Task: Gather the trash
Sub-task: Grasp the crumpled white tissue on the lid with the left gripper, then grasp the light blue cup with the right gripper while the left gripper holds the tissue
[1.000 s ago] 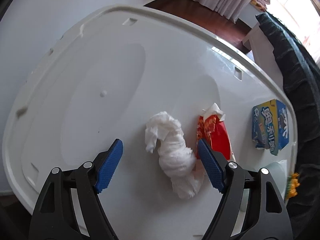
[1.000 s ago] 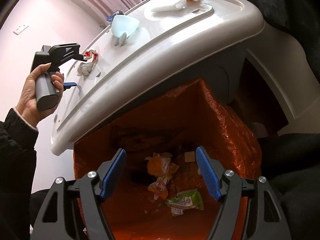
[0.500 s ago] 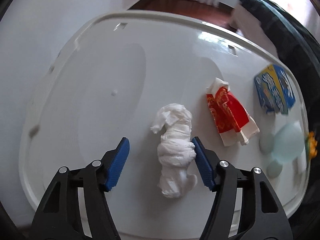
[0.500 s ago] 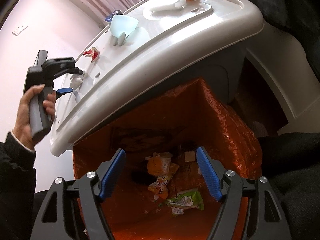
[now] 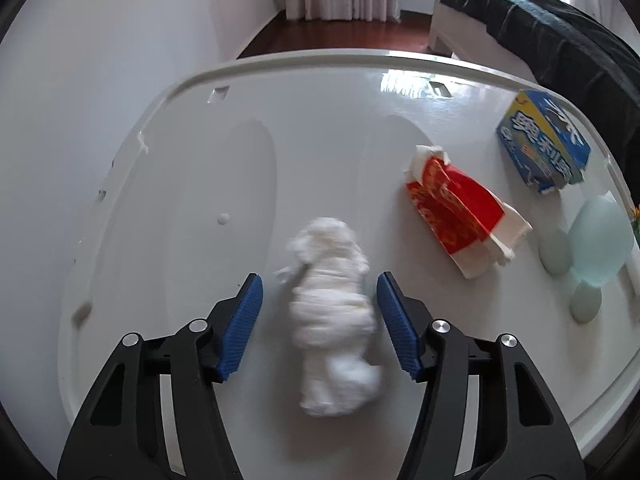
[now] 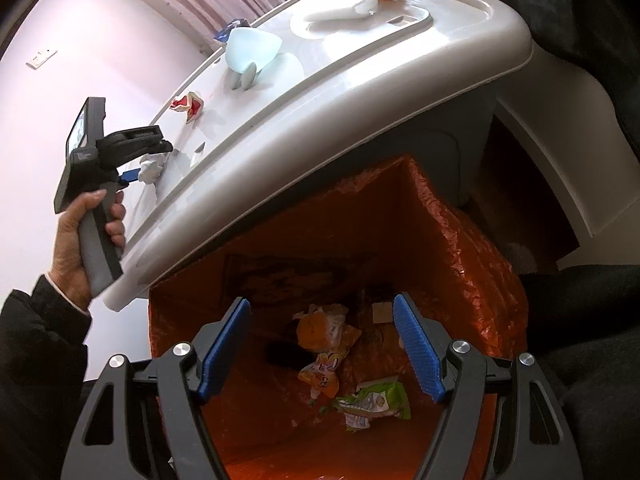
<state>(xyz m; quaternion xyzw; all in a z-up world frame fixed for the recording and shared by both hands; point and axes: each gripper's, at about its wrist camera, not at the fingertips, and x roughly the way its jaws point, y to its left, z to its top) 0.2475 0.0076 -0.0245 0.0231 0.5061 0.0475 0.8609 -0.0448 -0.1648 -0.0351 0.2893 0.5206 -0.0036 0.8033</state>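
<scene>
Left gripper (image 5: 319, 300) is spread wide around the tissue wad (image 5: 334, 336), nothing pinched; right gripper (image 6: 322, 340) is held open over the bin (image 6: 460, 264), empty.

Both grippers (image 5: 319, 324) (image 6: 322, 346) have black frames, ribbed blue pads, silver screws; bare hand (image 6: 82, 248), black sleeve (image 6: 36, 360)

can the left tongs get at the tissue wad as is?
Probably yes. The left tongs are open and straddle the tissue wad on the table; nothing lies between the pads and it.
</scene>
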